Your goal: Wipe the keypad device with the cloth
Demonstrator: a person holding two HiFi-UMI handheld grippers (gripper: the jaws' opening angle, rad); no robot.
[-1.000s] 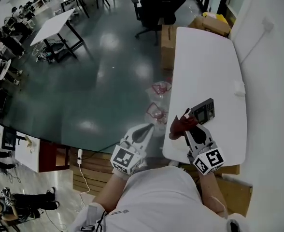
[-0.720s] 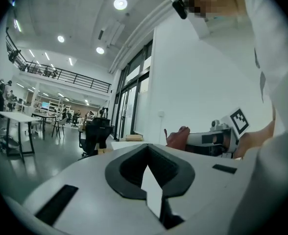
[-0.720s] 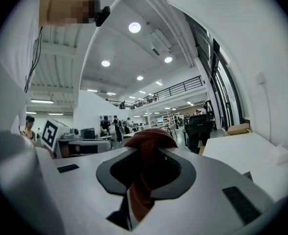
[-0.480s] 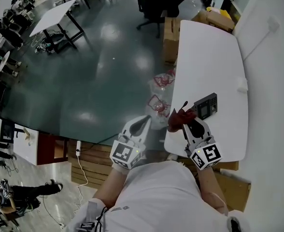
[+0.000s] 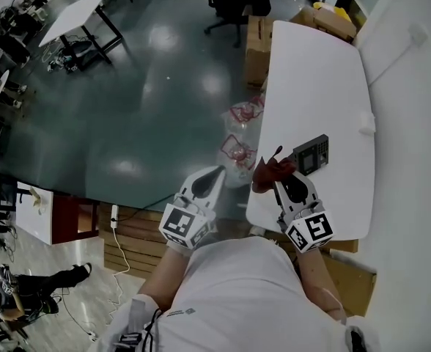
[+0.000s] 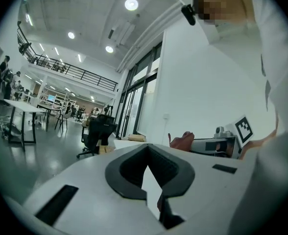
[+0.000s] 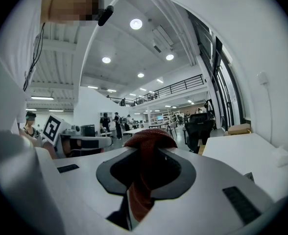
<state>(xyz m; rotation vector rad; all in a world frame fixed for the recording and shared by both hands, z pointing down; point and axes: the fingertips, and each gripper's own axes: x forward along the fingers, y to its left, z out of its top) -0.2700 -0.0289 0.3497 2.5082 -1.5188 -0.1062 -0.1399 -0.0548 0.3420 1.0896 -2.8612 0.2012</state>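
Observation:
The dark keypad device (image 5: 312,154) lies on the white table (image 5: 318,79), near its front left edge. My right gripper (image 5: 278,180) is shut on a dark red cloth (image 5: 269,171), which bunches out of the jaws just left of the device, over the table edge. In the right gripper view the cloth (image 7: 145,170) fills the gap between the jaws of the right gripper (image 7: 144,182). My left gripper (image 5: 214,174) hangs over the floor left of the table, shut and empty. In the left gripper view its own jaws (image 6: 151,180) meet with nothing between them, and the cloth (image 6: 183,140) shows beyond.
A small white object (image 5: 366,128) sits on the table by the wall. Cardboard boxes (image 5: 256,50) and an office chair (image 5: 237,2) stand past the far end. Clear plastic bags (image 5: 239,141) lie on the floor beside the table. Wooden crates (image 5: 131,248) are below my left gripper.
The head view has shifted slightly. Both grippers keep nearly the same places; the cloth stays in the right gripper beside the device's left edge.

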